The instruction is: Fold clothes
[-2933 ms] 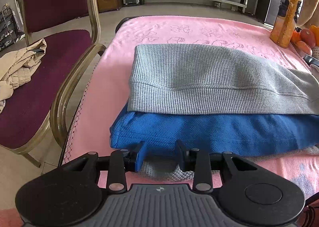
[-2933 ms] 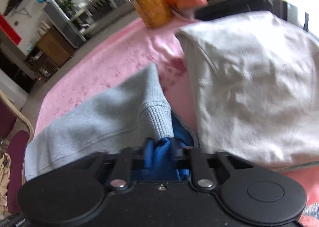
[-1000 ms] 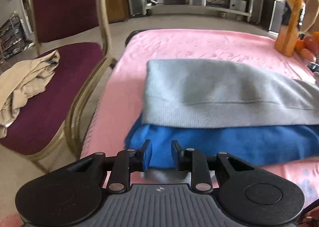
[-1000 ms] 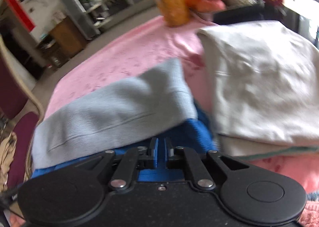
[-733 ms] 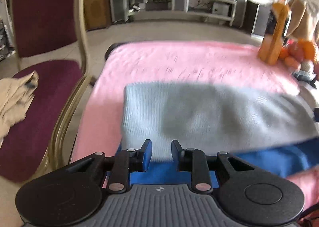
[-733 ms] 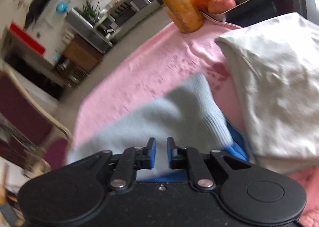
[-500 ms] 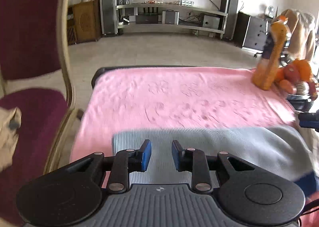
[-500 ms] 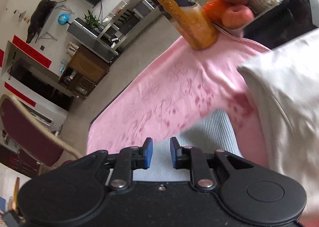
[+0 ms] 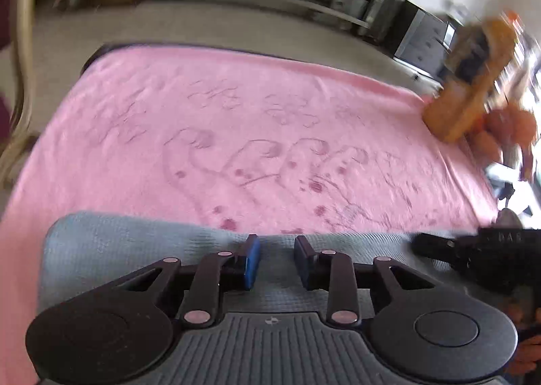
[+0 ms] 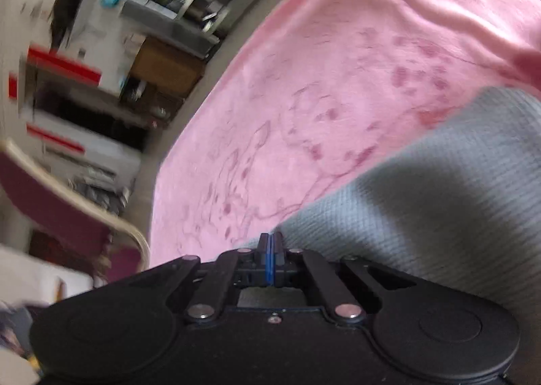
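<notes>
A grey knitted sweater (image 9: 118, 243) lies folded on the pink blanket (image 9: 236, 114). My left gripper (image 9: 276, 261) hovers over the sweater's far edge; its jaws are opening, and only the fabric below shows in the gap. In the right wrist view the same grey sweater (image 10: 439, 199) fills the lower right. My right gripper (image 10: 270, 243) is shut, pads together, at the sweater's far edge, and no cloth shows between them. Its black body (image 9: 490, 256) enters the left wrist view from the right. The blue garment is out of view.
An orange drink bottle (image 9: 470, 80) and fruit (image 9: 514, 124) stand at the blanket's far right corner. A maroon chair with a gold frame (image 10: 67, 195) stands beside the left edge. Shelving and cabinets line the room behind. The pink blanket (image 10: 338, 80) stretches ahead of both grippers.
Both grippers have travelled from the stack's near edge over the grey sweater to its far edge. The blue garment has dropped out of view. The right jaws have gone from slightly apart to closed.
</notes>
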